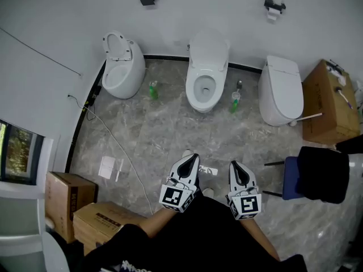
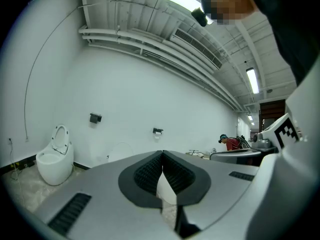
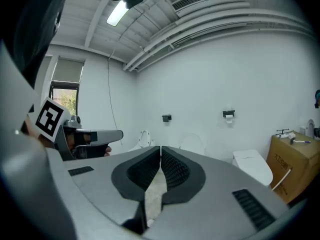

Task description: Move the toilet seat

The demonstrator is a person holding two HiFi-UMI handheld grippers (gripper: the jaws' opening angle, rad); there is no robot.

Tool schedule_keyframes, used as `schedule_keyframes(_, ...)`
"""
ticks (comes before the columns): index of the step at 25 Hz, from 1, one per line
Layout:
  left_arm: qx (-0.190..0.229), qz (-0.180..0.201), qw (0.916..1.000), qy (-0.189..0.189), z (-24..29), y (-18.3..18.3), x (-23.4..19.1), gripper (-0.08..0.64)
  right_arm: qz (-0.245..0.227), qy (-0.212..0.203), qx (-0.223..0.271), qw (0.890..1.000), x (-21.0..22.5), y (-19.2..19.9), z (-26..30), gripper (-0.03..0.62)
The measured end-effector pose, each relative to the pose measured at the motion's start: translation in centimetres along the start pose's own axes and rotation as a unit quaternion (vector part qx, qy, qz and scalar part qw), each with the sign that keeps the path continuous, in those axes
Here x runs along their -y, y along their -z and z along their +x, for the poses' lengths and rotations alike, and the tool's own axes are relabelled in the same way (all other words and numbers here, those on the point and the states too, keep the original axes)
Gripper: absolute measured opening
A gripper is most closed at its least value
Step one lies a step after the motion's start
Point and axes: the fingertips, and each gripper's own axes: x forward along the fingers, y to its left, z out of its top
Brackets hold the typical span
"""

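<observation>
Three white toilets stand along the far wall. The left toilet [image 1: 121, 67] [image 2: 52, 159] has its seat raised. On the middle toilet [image 1: 207, 75] the lid is up against the wall and the seat ring is down. The right toilet [image 1: 281, 89] [image 3: 253, 166] has its lid closed. Both grippers are held close to my body, well short of the toilets, and point toward the middle one. My left gripper [image 1: 191, 158] [image 2: 162, 155] is shut with nothing between its pads. My right gripper [image 1: 236, 166] [image 3: 160, 150] is shut and empty too.
Green bottles [image 1: 153, 89] [image 1: 235, 102] stand on the grey marble floor on either side of the middle toilet. Cardboard boxes [image 1: 74, 208] sit at the near left, another box [image 1: 329, 103] at the right wall. A blue chair with black cloth [image 1: 317, 174] is at right. A cable [image 1: 113, 137] crosses the floor.
</observation>
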Motion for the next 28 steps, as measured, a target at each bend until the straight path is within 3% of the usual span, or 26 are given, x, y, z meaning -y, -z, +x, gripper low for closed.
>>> schedule_keyframes(5, -0.033, -0.015, 0.9988, -0.034, 3.4, 0.9, -4.4, 0.015, 0.014, -0.013, -0.011, 1.000, 0.8, -0.6, 4.4, 0.032)
schedule_keyframes(15, -0.018, -0.027, 0.9989, -0.035, 10.0, -2.7, -15.1, 0.015, -0.009, -0.041, -0.033, 0.999, 0.1, -4.5, 17.5, 0.032)
schedule_keyframes(19, -0.029, 0.016, 0.9987, -0.039, 12.0, -3.4, -20.1, 0.015, -0.015, -0.039, -0.033, 0.999, -1.0, -6.1, 22.8, 0.032)
schedule_keyframes(21, -0.031, 0.023, 0.9987, -0.034, 13.2, -3.8, -22.0, 0.015, -0.054, -0.034, -0.032, 0.997, -1.3, -7.2, 24.9, 0.032)
schedule_keyframes(23, -0.029, 0.006, 0.9991, -0.031, 14.4, -4.1, -23.9, 0.015, -0.082, -0.020, -0.030, 0.996, -1.1, -8.1, 26.8, 0.032)
schedule_keyframes(28, -0.028, -0.023, 0.9990, -0.027, 16.6, -4.0, -28.1, 0.015, -0.048, 0.024, -0.038, 0.998, 0.4, -8.4, 30.3, 0.032)
